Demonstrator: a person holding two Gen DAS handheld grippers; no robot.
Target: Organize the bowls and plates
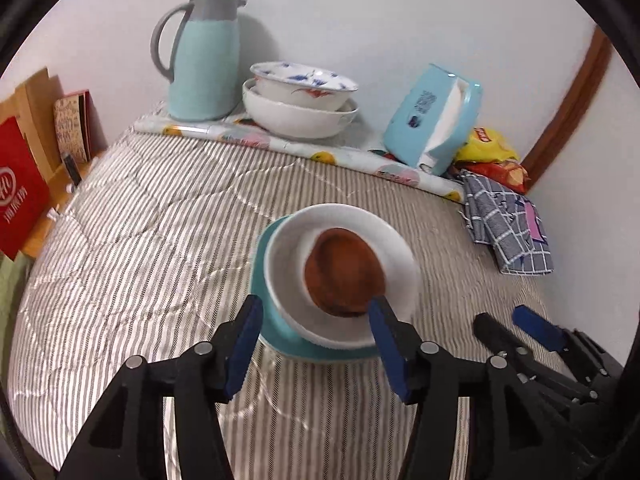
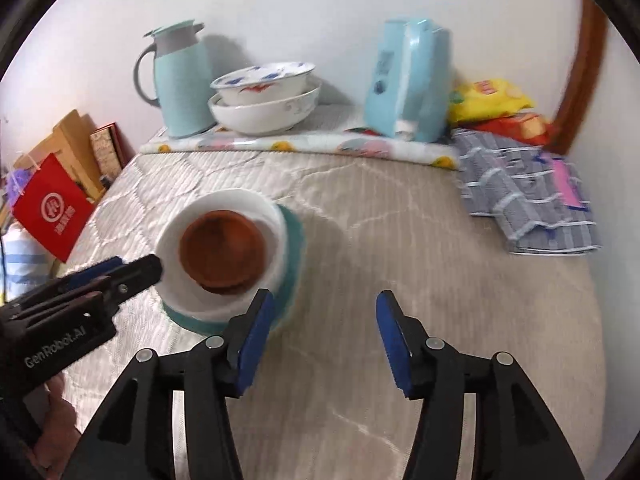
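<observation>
A small brown dish [image 1: 344, 272] sits in a white plate [image 1: 396, 256], which sits on a teal plate [image 1: 276, 328], stacked on the striped cloth. My left gripper [image 1: 314, 322] is open, its jaws on either side of the stack's near rim. The stack also shows in the right wrist view, with the brown dish [image 2: 222, 248], white plate [image 2: 172, 240] and teal plate [image 2: 294, 248]. My right gripper [image 2: 324, 318] is open and empty, just right of the stack. Two nested bowls, a blue-patterned bowl [image 1: 304, 84] in a white bowl [image 1: 296, 120], stand at the back.
A light blue jug [image 1: 202, 56] stands back left beside the bowls. A blue tissue box [image 1: 432, 116], snack bags [image 1: 492, 152] and a folded checked cloth [image 1: 508, 224] lie at the right by the wall. A red bag [image 1: 20, 200] and boxes stand at the left edge.
</observation>
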